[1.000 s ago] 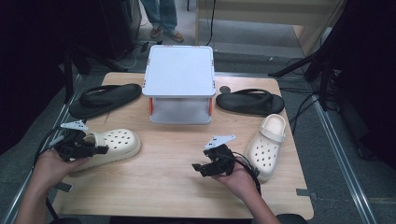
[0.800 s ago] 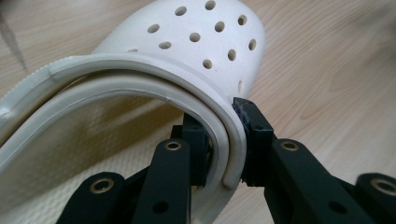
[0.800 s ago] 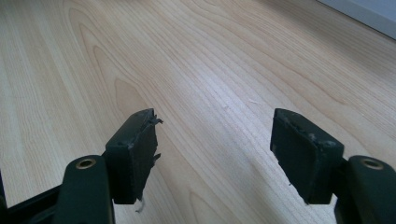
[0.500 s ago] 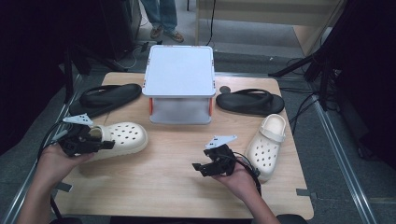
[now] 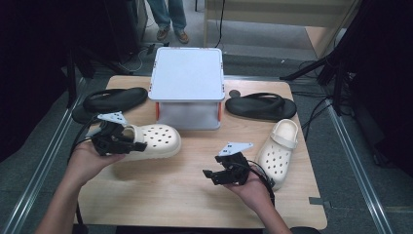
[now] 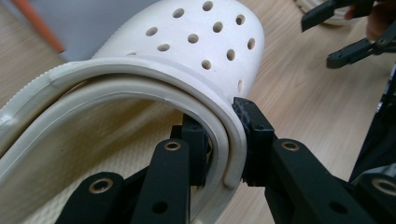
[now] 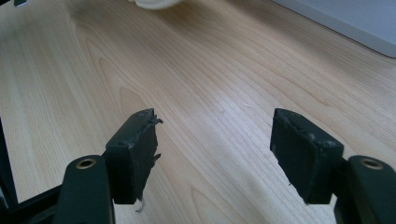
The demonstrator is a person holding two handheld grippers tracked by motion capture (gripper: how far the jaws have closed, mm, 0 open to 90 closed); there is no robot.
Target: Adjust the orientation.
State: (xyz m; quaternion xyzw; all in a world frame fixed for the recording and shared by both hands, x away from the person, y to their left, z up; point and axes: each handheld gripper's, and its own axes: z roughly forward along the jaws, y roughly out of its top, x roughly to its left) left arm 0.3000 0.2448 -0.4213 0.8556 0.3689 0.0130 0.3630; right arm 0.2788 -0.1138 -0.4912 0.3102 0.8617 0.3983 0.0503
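A cream clog point(image 5: 153, 141) lies left of the table's middle, toe pointing right. My left gripper point(image 5: 127, 145) is shut on the rim of its heel opening; in the left gripper view the two jaws pinch that rim of the clog point(image 6: 205, 60) from inside and outside. A second cream clog point(image 5: 278, 151) rests at the right, toe toward me. Beside it, my right gripper point(image 5: 210, 175) hangs open over bare wood, and the right gripper view shows its jaws wide apart with nothing between the fingers point(image 7: 135, 154).
A white lidded box point(image 5: 188, 85) on a stand sits at the back centre. Black flip-flops lie on either side of it, one at the left point(image 5: 114, 99) and one at the right point(image 5: 260, 106). A person's feet point(image 5: 170, 31) are beyond the table.
The left gripper has carried the clog to the right, toward the table's middle. The right gripper has stayed in place, still open.
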